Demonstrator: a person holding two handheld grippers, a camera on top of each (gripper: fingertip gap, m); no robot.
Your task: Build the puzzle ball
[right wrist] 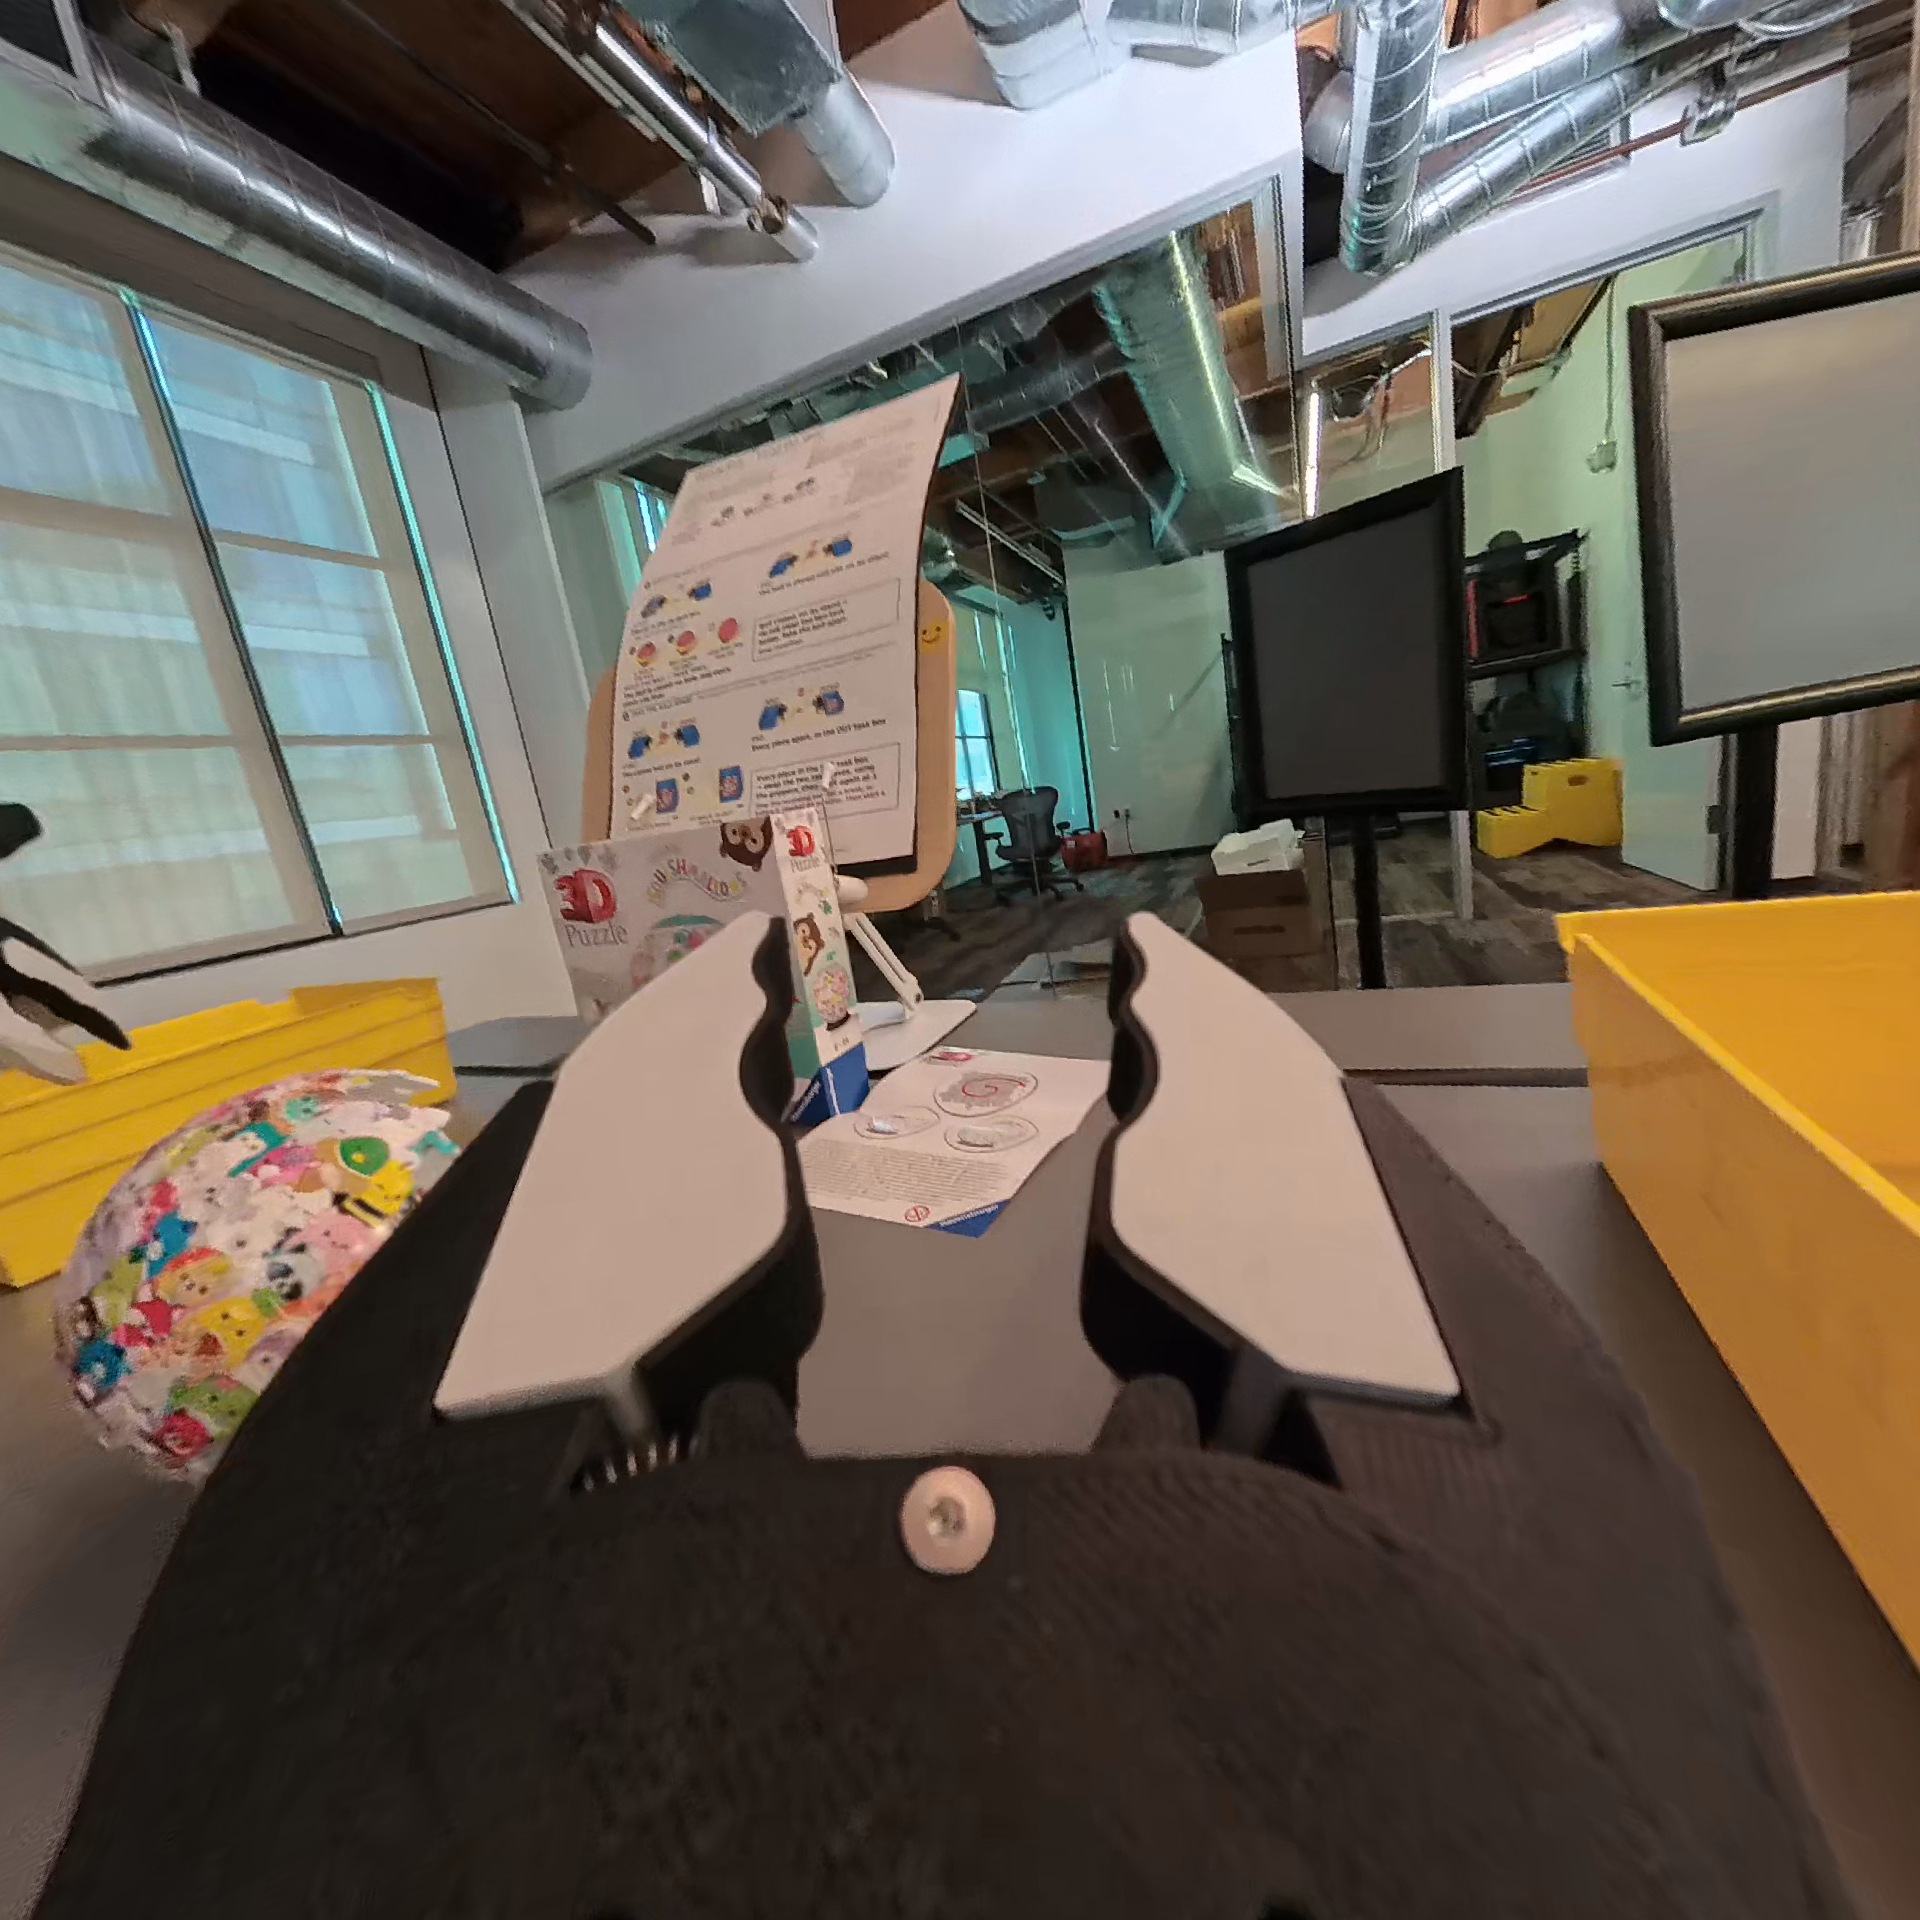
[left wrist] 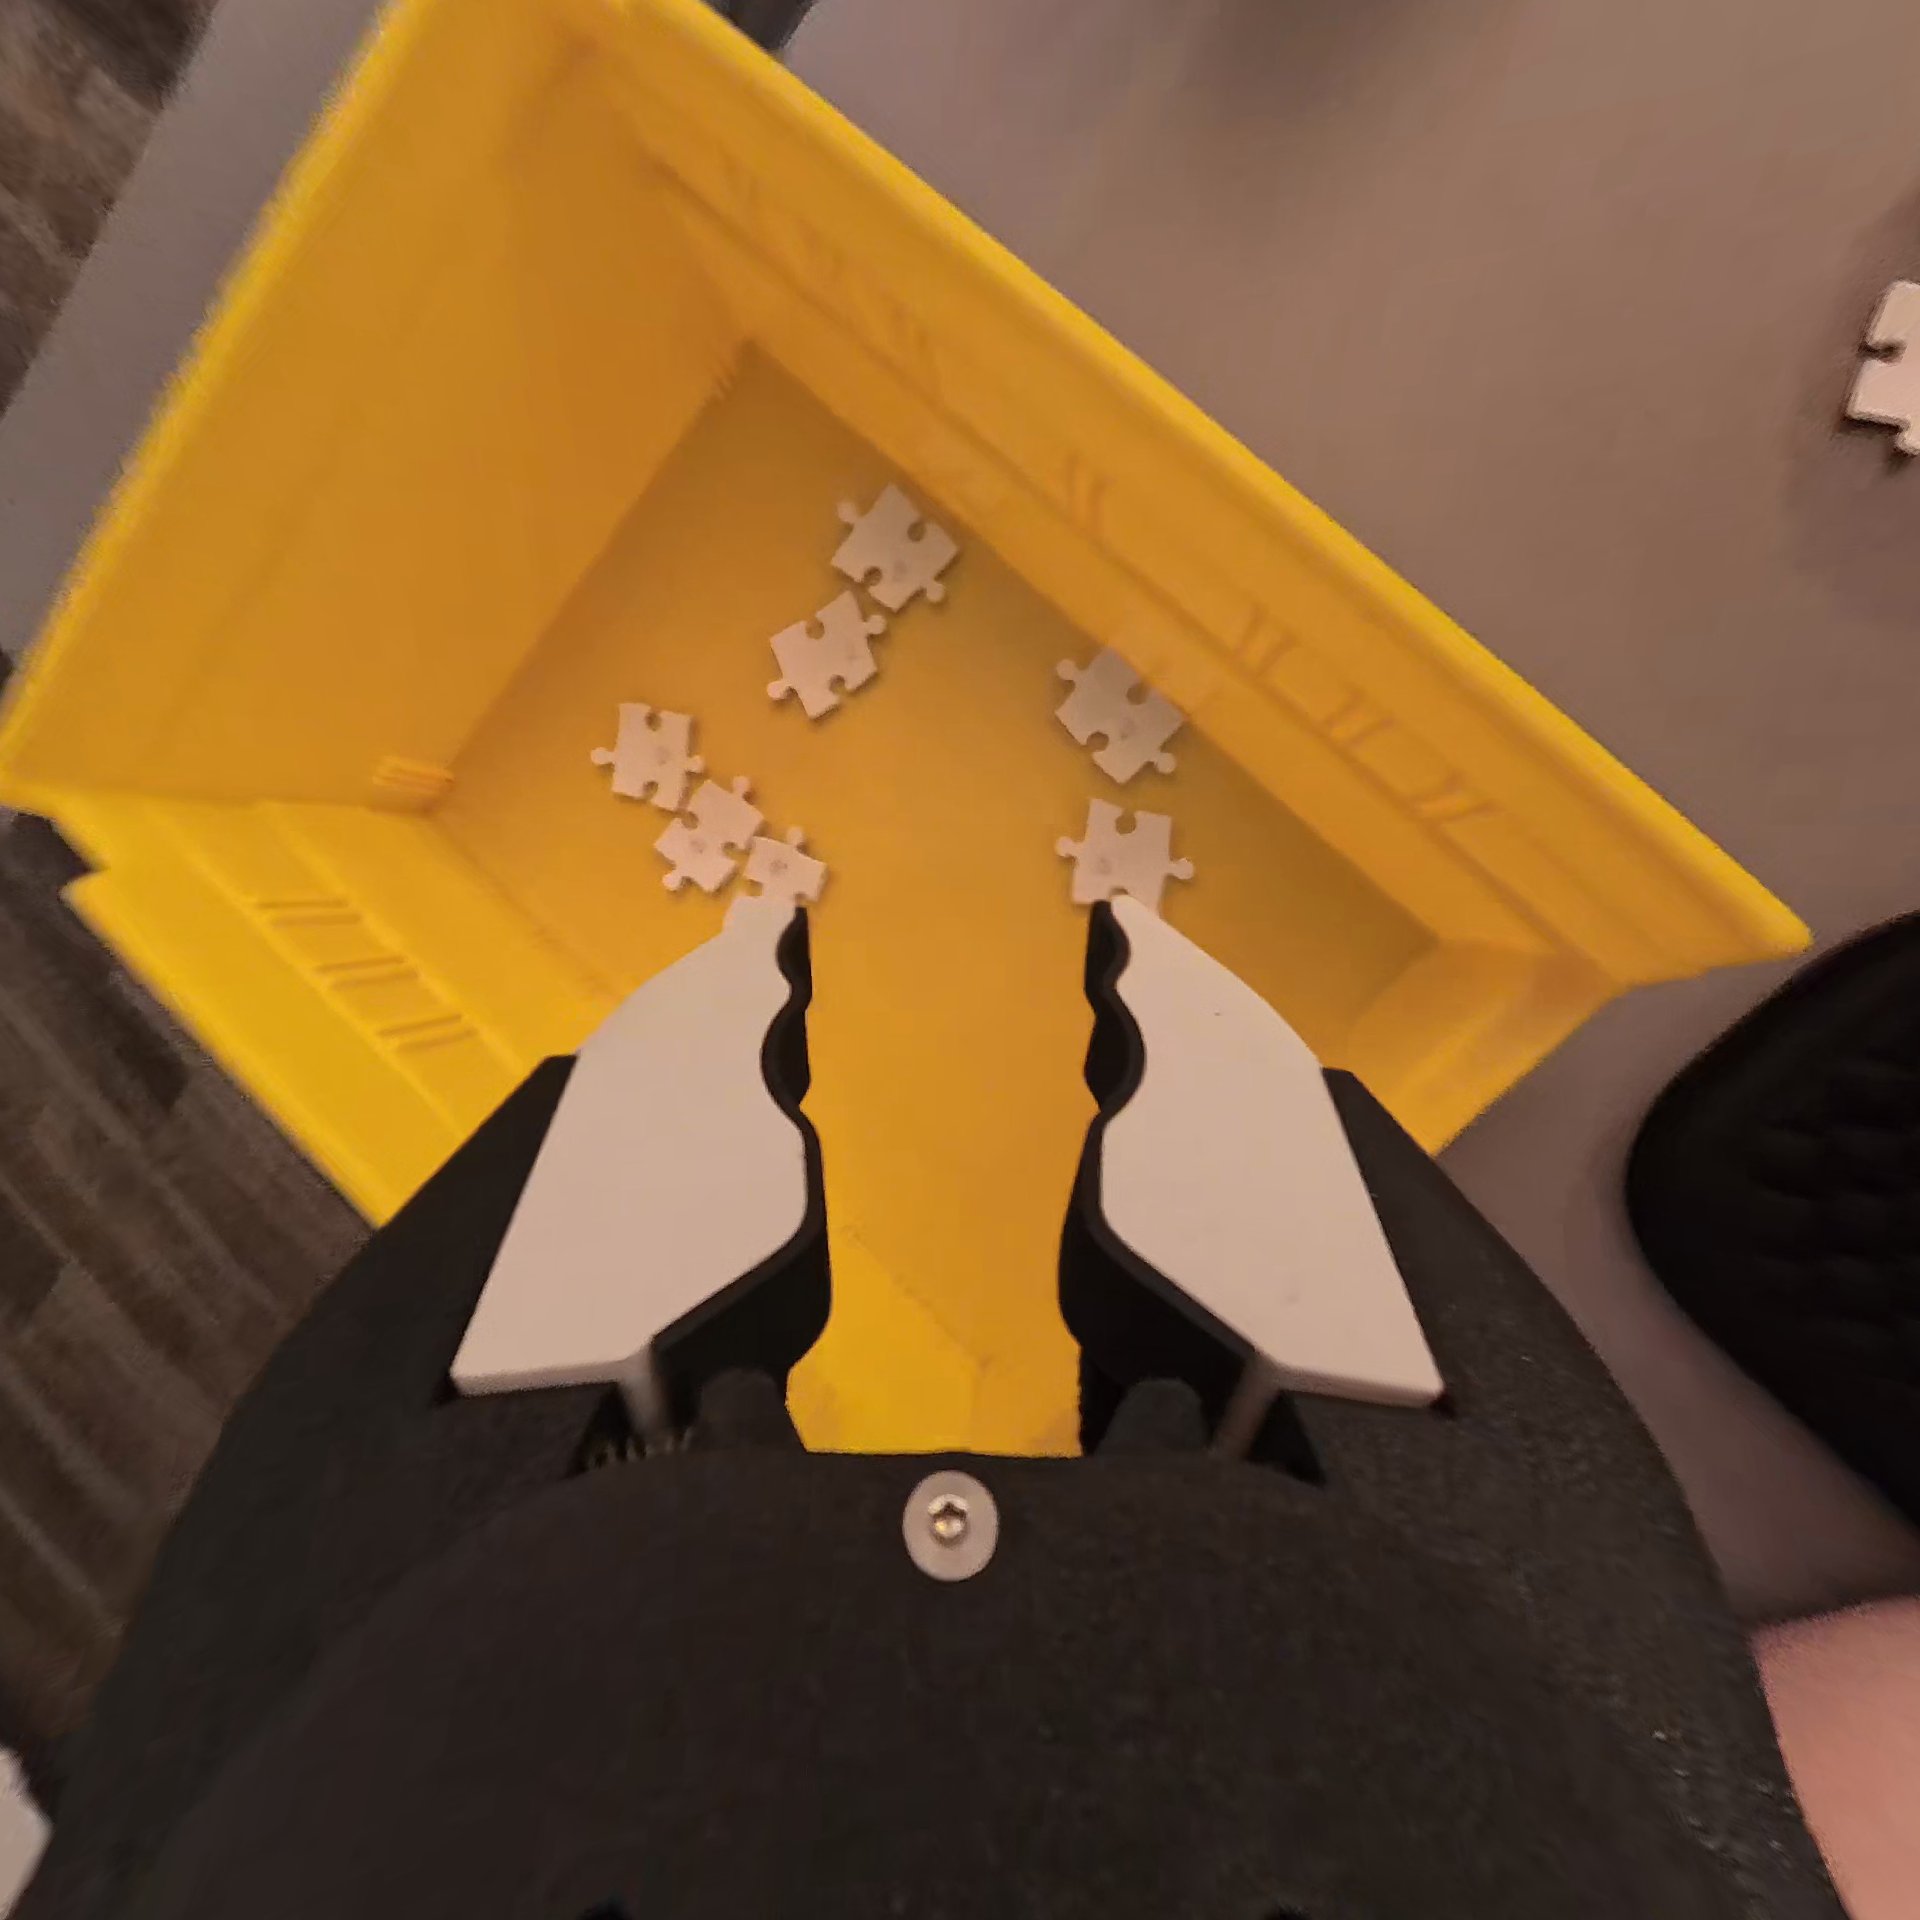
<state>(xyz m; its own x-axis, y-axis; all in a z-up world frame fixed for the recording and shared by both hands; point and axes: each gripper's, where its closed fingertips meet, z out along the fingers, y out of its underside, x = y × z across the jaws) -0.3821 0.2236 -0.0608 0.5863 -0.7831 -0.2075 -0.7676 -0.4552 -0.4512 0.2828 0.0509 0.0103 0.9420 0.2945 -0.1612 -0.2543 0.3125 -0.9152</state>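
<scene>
Puzzle ball (right wrist: 244, 1262) sits on the tabletop (right wrist: 1455, 1132), mostly built I think, with a gap near its top, while seven loose pieces (left wrist: 826, 657) wait in the yellow bin (left wrist: 436, 499) under the wide-open, empty left gripper (left wrist: 945, 909), and the right gripper (right wrist: 940, 935) is wide open too.

The left gripper (left wrist: 945, 909) is pointing down into the yellow bin (left wrist: 436, 436) with its fingers spread wide, and nothing is sitting between them but bare bin floor. Small puzzle pieces (left wrist: 1117, 717) are lying on both sides of that open lane, and the bin walls are closing it in. By the right gripper (right wrist: 945, 935), the puzzle ball (right wrist: 223, 1262) is blocking the left, another yellow bin (right wrist: 1756, 1164) is blocking the right, and the puzzle box (right wrist: 675, 914) is standing ahead.
</scene>
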